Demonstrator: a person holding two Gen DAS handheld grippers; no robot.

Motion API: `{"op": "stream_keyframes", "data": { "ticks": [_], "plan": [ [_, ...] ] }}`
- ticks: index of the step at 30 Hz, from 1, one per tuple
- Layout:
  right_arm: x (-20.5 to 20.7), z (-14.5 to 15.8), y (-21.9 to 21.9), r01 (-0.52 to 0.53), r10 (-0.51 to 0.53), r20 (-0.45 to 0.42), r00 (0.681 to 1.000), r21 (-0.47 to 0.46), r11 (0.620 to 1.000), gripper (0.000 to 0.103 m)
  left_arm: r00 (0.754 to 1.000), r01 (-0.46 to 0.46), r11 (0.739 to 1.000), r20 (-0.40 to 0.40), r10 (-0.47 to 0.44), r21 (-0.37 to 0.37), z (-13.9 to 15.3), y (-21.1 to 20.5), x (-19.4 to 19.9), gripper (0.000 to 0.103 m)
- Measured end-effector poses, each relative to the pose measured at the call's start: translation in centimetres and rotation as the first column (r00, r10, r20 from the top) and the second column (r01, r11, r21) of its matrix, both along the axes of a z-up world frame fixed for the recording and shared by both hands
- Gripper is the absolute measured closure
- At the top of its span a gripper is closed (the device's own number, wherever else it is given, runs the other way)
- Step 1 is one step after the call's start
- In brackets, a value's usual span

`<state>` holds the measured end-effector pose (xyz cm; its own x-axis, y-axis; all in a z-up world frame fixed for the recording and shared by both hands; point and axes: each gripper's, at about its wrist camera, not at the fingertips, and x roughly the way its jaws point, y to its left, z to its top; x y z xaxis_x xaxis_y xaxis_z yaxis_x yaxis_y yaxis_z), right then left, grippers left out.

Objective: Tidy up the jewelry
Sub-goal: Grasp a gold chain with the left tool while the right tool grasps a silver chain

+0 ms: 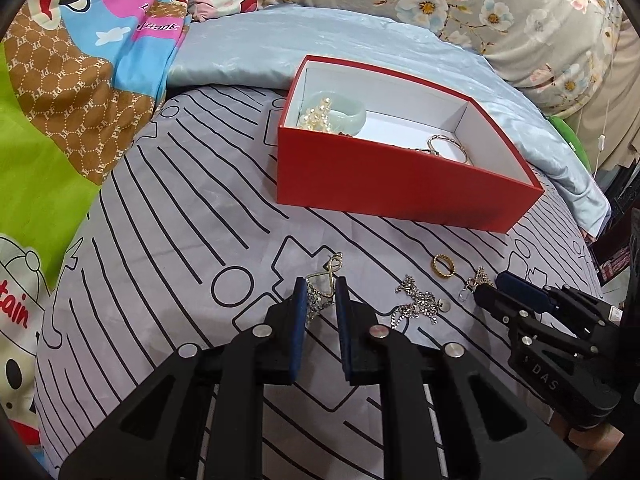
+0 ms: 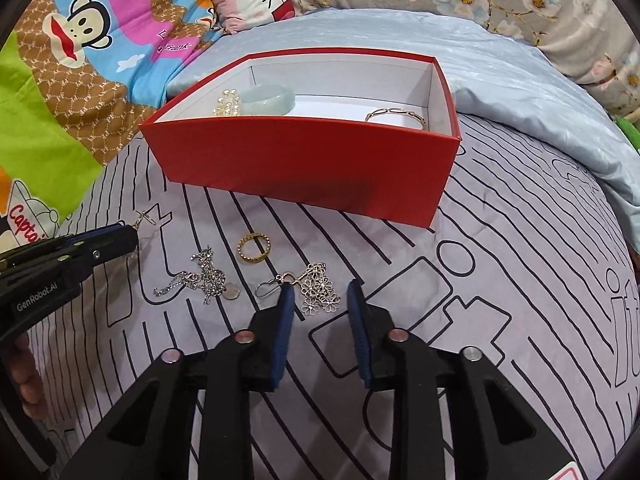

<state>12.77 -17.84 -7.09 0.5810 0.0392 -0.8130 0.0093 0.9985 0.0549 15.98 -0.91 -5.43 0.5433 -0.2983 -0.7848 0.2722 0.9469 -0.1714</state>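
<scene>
While the left claw (image 1: 322, 294) clamps a gold pendant (image 1: 325, 280), the flower earring (image 2: 318, 286) lies between the parted right claw (image 2: 320, 294).

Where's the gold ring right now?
On the bedsheet in front of the red box: the gold ring lies between the silver chain and flower earring.

Home bedroom, patterned bedsheet (image 2: 500, 260), cartoon quilt (image 1: 60, 100), floral pillow (image 1: 500, 12)
</scene>
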Motion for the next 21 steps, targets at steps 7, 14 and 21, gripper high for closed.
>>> {"op": "stream_keyframes", "data": {
  "ticks": [7, 14, 21],
  "plan": [
    [-0.2, 0.1, -0.7, 0.011, -0.01, -0.008, 1.0, 0.045, 0.999, 0.099, 1.0, -0.004, 1.0, -0.003, 0.004, -0.005, 0.1, 0.3, -0.3, 0.089],
    [-1.3, 1.6, -1.3, 0.029, -0.031, 0.024, 0.999, 0.071, 0.997, 0.099, 1.0, -0.011, 1.0, -0.009, 0.011, -0.014, 0.2, 0.7, -0.8, 0.089],
    [-2.8, 4.0, -1.9, 0.037, -0.042, 0.065, 0.997, 0.08, 0.996, 0.099, 1.0, 0.001, 1.0, 0.005, -0.001, -0.025, 1.3, 0.7, -1.7, 0.089]
  ]
}}
